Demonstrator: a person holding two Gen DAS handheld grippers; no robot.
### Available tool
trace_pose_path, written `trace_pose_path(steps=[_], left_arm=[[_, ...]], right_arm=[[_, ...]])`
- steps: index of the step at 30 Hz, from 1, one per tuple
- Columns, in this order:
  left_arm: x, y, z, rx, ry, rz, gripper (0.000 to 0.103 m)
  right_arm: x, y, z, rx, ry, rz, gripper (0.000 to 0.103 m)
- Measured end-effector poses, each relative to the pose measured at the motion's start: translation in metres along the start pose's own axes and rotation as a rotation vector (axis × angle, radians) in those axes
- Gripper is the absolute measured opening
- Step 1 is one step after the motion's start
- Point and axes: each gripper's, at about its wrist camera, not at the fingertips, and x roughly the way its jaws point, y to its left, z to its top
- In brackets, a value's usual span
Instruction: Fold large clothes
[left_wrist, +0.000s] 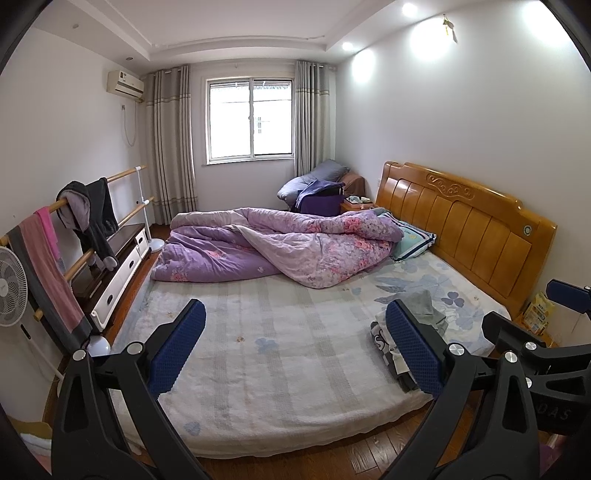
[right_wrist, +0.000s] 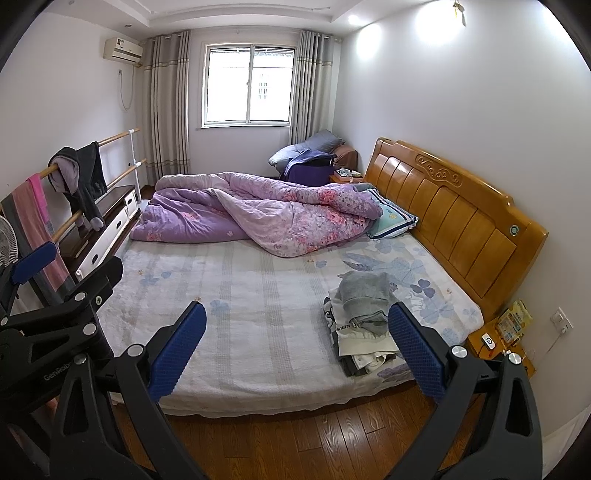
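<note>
A stack of folded clothes (right_wrist: 364, 321), grey on top with white and dark pieces under it, lies on the bed (right_wrist: 258, 295) near its front right corner; the left wrist view shows the stack (left_wrist: 428, 310) partly hidden behind my finger. My left gripper (left_wrist: 295, 350) hangs open over the bed's front edge, nothing between its blue pads. My right gripper (right_wrist: 297, 354) is open too, held above the floor in front of the bed, its right pad just beside the stack. The left gripper (right_wrist: 55, 280) also appears at the left of the right wrist view.
A crumpled purple floral quilt (right_wrist: 266, 210) covers the far half of the bed, with a pillow (right_wrist: 391, 219) by the wooden headboard (right_wrist: 454, 218). A wooden rail (left_wrist: 85, 221) with hanging clothes, a fan (left_wrist: 11, 291) and a low cabinet (left_wrist: 118, 266) line the left side. A bedside table (right_wrist: 495, 343) stands right.
</note>
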Motion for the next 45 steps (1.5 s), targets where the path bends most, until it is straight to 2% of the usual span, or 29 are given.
trace_pose_path(steps=[45], left_arm=[[0.010, 0.001, 0.004, 0.009, 0.006, -0.007, 0.098]], right_arm=[[0.008, 0.001, 0.001, 0.010, 0.021, -0.001, 0.095]])
